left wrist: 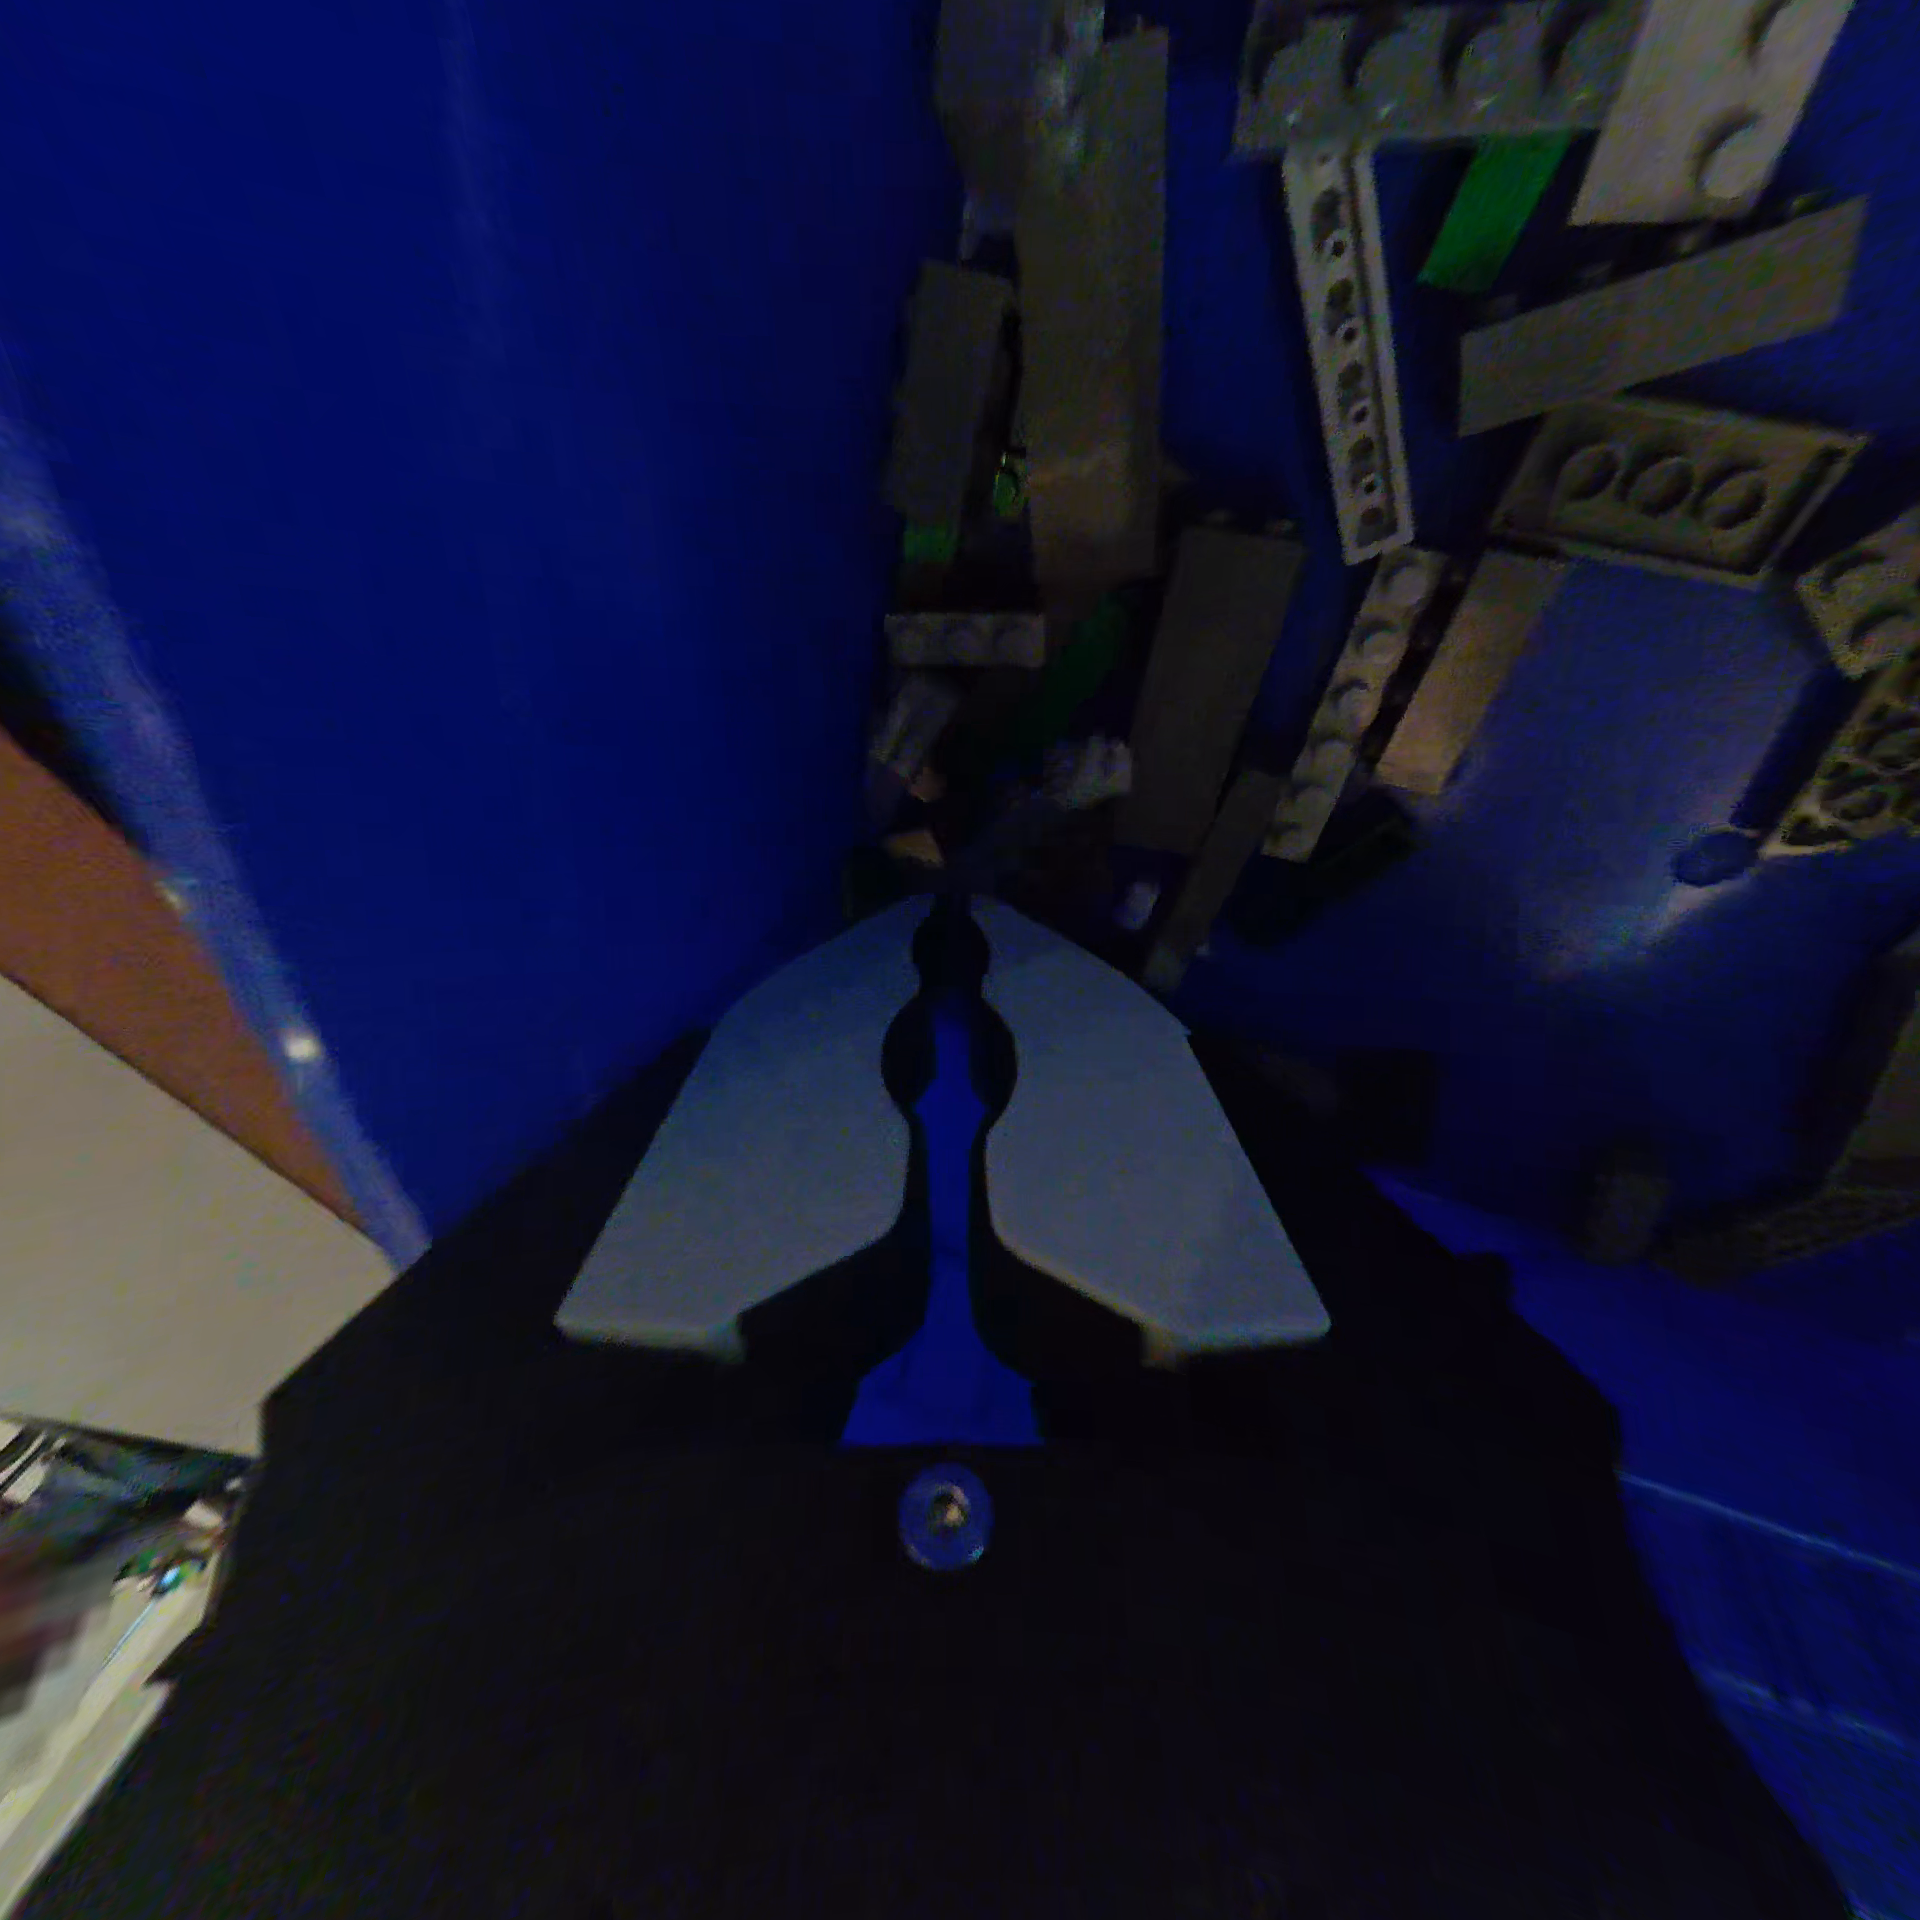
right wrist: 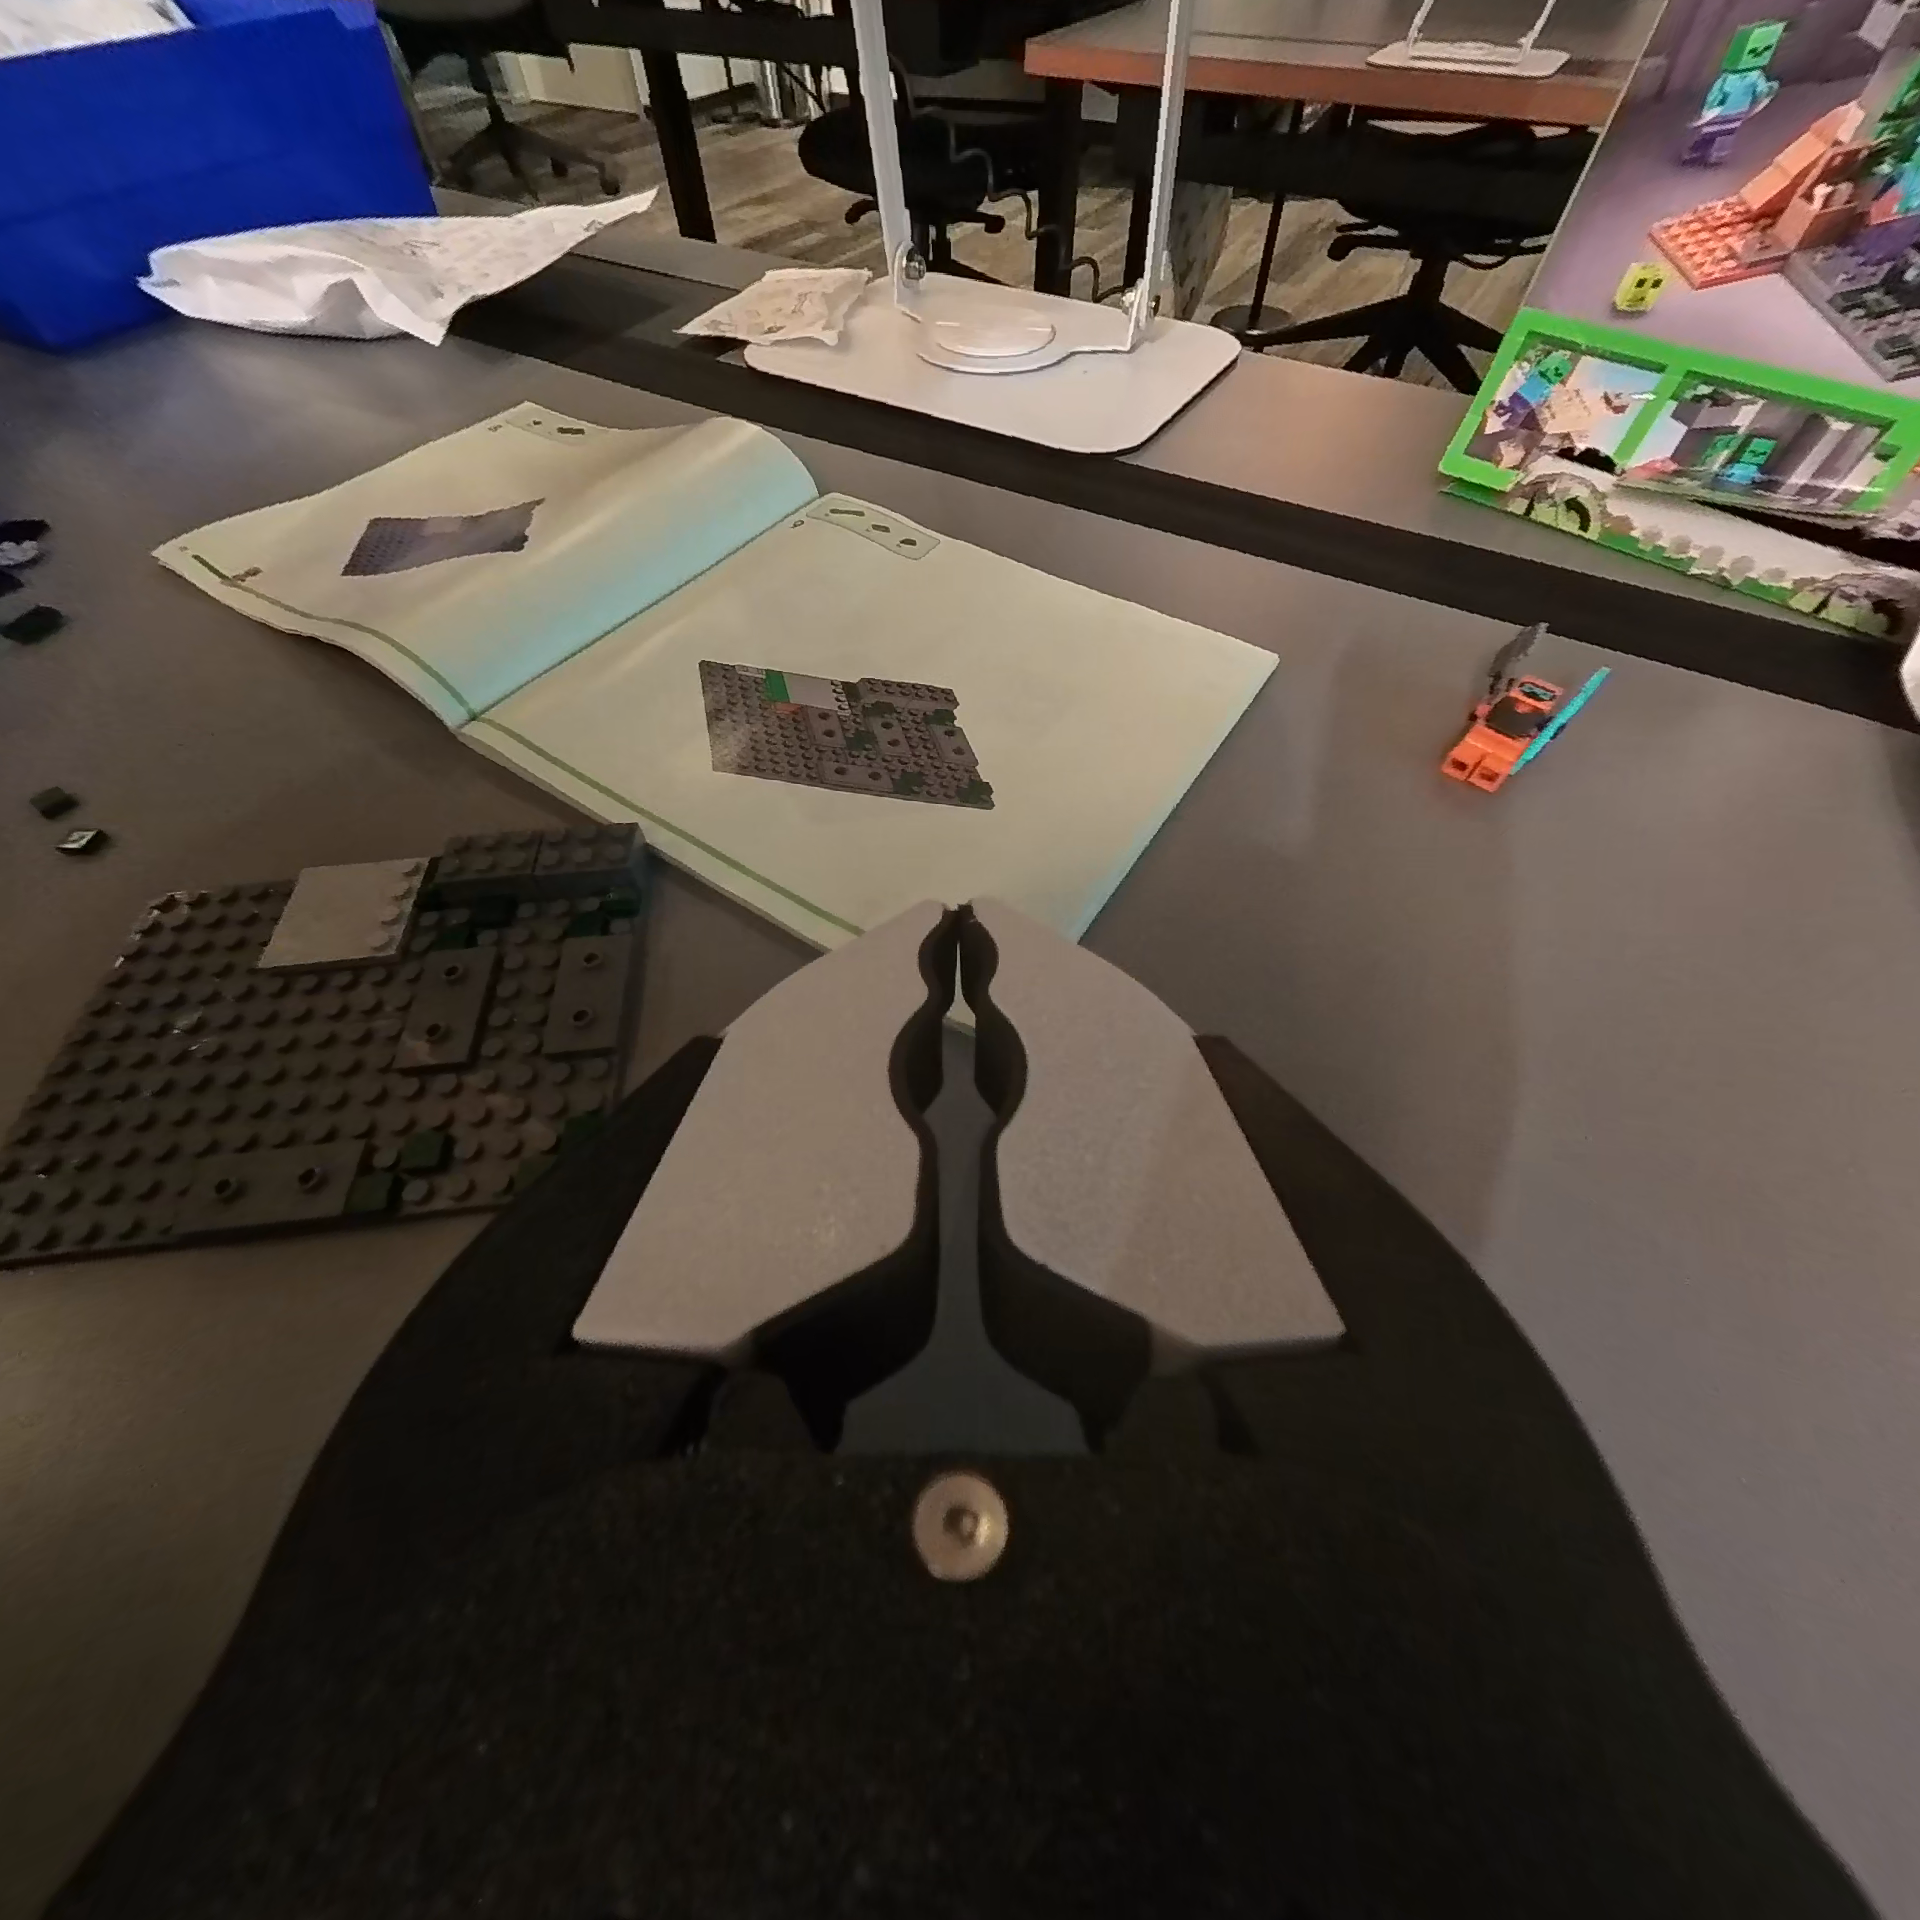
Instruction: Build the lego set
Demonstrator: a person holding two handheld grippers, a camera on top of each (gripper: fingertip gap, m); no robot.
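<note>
My left gripper (left wrist: 951, 906) is down inside a blue bin (left wrist: 520, 520), shut, its tips at a dim heap of small pieces by the wall. I cannot tell if they pinch one. Grey plates (left wrist: 1091, 364), a holed grey beam (left wrist: 1351, 353) and a green piece (left wrist: 1496, 208) lie ahead. My right gripper (right wrist: 961, 914) is shut and hovers over the near edge of the open instruction booklet (right wrist: 727, 644). The dark baseplate (right wrist: 156, 1122) lies to its left, with dark tiles and a light grey plate (right wrist: 343, 925) on it.
An orange minifigure (right wrist: 1507, 727) lies on the grey table (right wrist: 1455, 1039) at right. The set's box (right wrist: 1714, 364) stands far right. The blue bin (right wrist: 187, 156) and a crumpled bag (right wrist: 364, 260) are far left. A white stand base (right wrist: 997, 364) sits behind the booklet. Small dark pieces (right wrist: 62, 821) lie left. One gripper's finger ends stand about 70 cm off the other's. My left tips are roughly 11 cm from the green piece (left wrist: 1496, 208). The light grey plate (right wrist: 343, 925) lies some 15 cm from my right tips, 55 cm from my left tips. From the right gripper's tips to the dark baseplate (right wrist: 156, 1122) is close to 20 cm.
</note>
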